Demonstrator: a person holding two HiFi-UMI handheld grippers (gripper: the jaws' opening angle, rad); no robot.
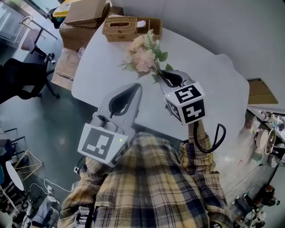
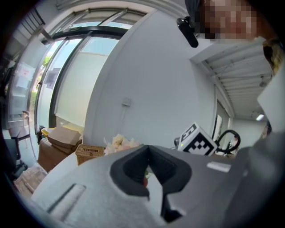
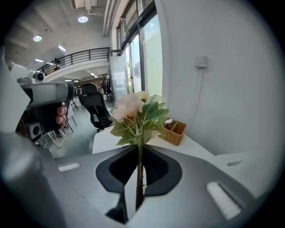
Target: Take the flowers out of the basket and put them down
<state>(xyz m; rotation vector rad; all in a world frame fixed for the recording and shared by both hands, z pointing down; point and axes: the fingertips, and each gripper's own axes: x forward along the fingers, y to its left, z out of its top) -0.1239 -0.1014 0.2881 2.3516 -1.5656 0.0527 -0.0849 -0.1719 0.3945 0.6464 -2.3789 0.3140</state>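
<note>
Pressing inward, fingers (image 3: pixel 162 171) of the right gripper (image 3: pixel 139 156) clamp the flowers' (image 3: pixel 133 109) stems (left gripper (image 2: pixel 148 162) closed, empty).

One white tabletop (image 1: pixel 213 89). Above its near edge are two claws, the left claw (image 1: pixel 136 87) and the right claw (image 1: pixel 161 74), each with one marker cube. One bunch of flowers (image 1: pixel 143 55) is over the tabletop's middle, its pale pink blooms too crowded to count. Two wicker containers sit at the tabletop's far edge: one wicker box (image 1: pixel 119 27) with a slot in its top, and one open wicker basket (image 1: pixel 151 24). Beyond that far edge are at least two cardboard boxes (image 1: pixel 84 11). One black office chair (image 1: pixel 20 75) stands off the tabletop's left side.
</note>
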